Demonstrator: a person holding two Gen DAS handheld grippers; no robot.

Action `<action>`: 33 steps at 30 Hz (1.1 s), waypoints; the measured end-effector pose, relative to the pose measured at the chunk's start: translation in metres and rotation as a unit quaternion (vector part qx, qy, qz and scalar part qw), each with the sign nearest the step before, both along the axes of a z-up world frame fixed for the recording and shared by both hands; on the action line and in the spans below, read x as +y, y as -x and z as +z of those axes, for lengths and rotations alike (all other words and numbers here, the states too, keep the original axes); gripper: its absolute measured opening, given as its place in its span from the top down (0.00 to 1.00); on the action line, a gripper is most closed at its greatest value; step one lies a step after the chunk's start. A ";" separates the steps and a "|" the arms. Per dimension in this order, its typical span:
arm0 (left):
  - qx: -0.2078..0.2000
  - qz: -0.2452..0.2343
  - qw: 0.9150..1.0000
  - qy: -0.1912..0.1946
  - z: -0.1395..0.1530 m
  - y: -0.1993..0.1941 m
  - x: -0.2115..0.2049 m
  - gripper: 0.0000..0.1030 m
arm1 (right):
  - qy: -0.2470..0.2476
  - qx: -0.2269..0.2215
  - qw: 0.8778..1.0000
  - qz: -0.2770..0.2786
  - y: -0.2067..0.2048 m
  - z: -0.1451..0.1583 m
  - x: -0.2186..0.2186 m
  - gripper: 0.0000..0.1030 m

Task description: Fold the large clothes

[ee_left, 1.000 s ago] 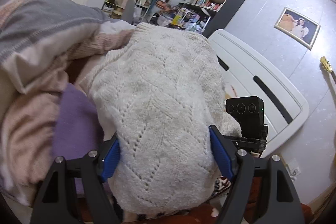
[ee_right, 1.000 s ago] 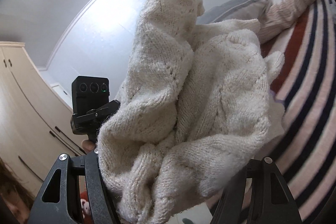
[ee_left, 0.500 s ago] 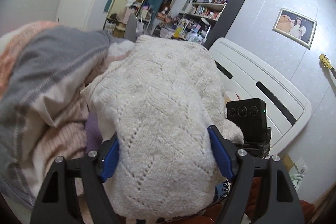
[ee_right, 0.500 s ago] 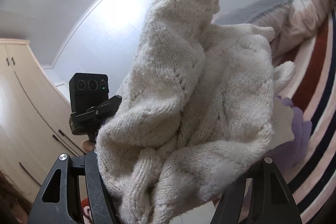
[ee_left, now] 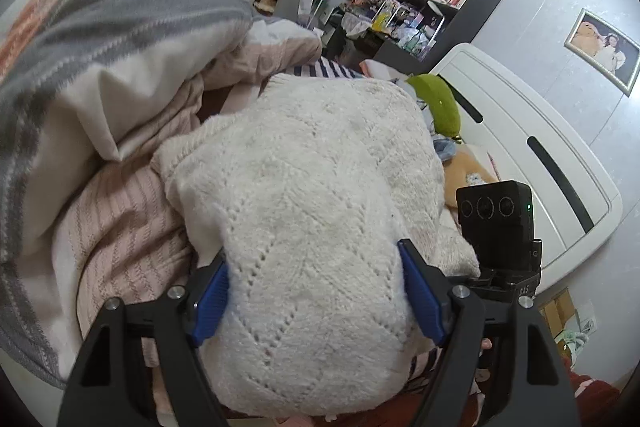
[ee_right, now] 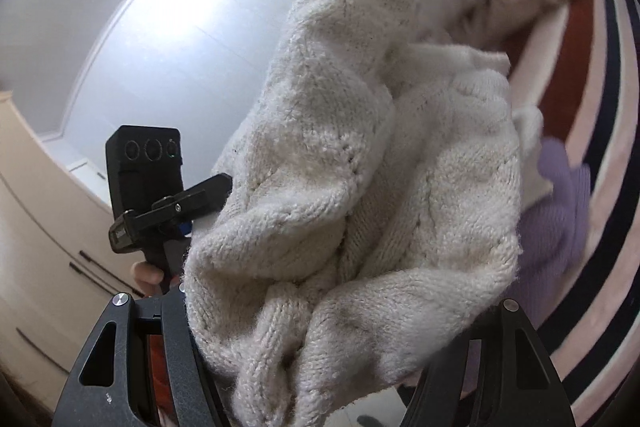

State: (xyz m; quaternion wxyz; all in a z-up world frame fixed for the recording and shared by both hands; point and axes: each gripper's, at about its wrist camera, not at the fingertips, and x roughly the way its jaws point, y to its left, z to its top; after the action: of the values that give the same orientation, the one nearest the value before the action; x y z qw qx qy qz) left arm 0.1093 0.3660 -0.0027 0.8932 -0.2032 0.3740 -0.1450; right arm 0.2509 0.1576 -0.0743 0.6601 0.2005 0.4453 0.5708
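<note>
Bunching thickly at frame centre, the cream sweater [ee_left: 312, 227] is clamped by the left gripper [ee_left: 316, 291], jaws wide around the wad; the right gripper [ee_right: 320, 347] is likewise closed on it; slippage is risked, the knit being loosely gathered.

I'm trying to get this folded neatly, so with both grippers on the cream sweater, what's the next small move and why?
Probably lower it onto the striped bedspread and spread it flat. The cream sweater sits bunched between the left gripper pads, and it is just as crumpled in the right gripper, so no clean edge shows to fold along.
</note>
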 end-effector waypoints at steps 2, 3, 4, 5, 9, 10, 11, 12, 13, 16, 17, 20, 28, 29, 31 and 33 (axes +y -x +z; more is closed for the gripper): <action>0.011 -0.004 1.000 -0.015 -0.007 -0.005 -0.001 0.23 | 0.009 0.004 1.000 0.003 -0.001 -0.007 0.001 0.40; 0.016 -0.004 1.000 -0.023 -0.009 -0.007 -0.002 0.22 | 0.015 0.007 1.000 0.003 -0.002 -0.011 0.001 0.40; 0.023 -0.002 0.999 -0.026 -0.012 -0.011 -0.001 0.18 | 0.020 0.012 1.000 0.003 -0.003 -0.013 0.001 0.39; 0.029 -0.001 0.999 -0.023 -0.016 -0.013 -0.001 0.16 | 0.023 0.018 1.000 0.001 -0.005 -0.013 0.003 0.37; 0.015 0.002 1.000 -0.012 -0.020 -0.019 0.001 0.15 | 0.022 0.033 0.999 -0.010 -0.014 -0.012 -0.006 0.34; 0.010 0.002 1.000 -0.007 -0.019 -0.021 0.001 0.15 | 0.023 0.034 0.999 -0.014 -0.014 -0.010 -0.008 0.34; 0.003 0.003 1.000 0.002 -0.016 -0.024 0.000 0.15 | 0.024 0.030 0.999 -0.017 -0.015 -0.005 -0.009 0.33; -0.002 0.001 1.000 0.008 -0.013 -0.027 0.000 0.15 | 0.025 0.020 0.999 -0.018 -0.013 0.002 -0.008 0.34; -0.006 -0.001 1.000 0.013 -0.009 -0.033 0.000 0.16 | 0.030 0.003 0.999 -0.019 -0.012 0.009 -0.006 0.34; -0.007 0.002 1.000 0.020 -0.002 -0.050 0.005 0.16 | 0.029 -0.017 0.999 -0.030 -0.012 0.024 -0.002 0.37; -0.007 0.002 1.000 0.018 -0.001 -0.057 0.007 0.16 | 0.025 -0.018 0.999 -0.034 -0.013 0.026 -0.002 0.37; 0.019 0.001 1.000 -0.002 -0.011 -0.069 0.005 0.16 | 0.028 0.003 0.999 -0.038 -0.023 0.009 0.001 0.37; 0.035 0.009 0.999 -0.035 -0.015 -0.058 -0.007 0.12 | 0.037 0.036 0.998 -0.021 -0.008 -0.012 -0.006 0.32; 0.037 0.012 0.998 -0.040 -0.013 -0.056 -0.008 0.11 | 0.040 0.036 0.998 -0.021 -0.006 -0.010 -0.009 0.31; 0.042 0.029 0.997 -0.063 -0.010 -0.049 -0.011 0.09 | 0.053 0.030 0.998 -0.022 -0.005 -0.003 -0.012 0.30; 0.035 0.039 0.995 -0.083 -0.004 -0.041 -0.013 0.08 | 0.072 0.011 0.997 -0.028 0.000 0.006 -0.021 0.30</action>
State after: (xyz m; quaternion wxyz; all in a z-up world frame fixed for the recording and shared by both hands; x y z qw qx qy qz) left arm 0.1508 0.3527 -0.0063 0.8983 -0.1476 0.4077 -0.0710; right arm 0.2508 0.1363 -0.0683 0.6839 0.1714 0.4864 0.5161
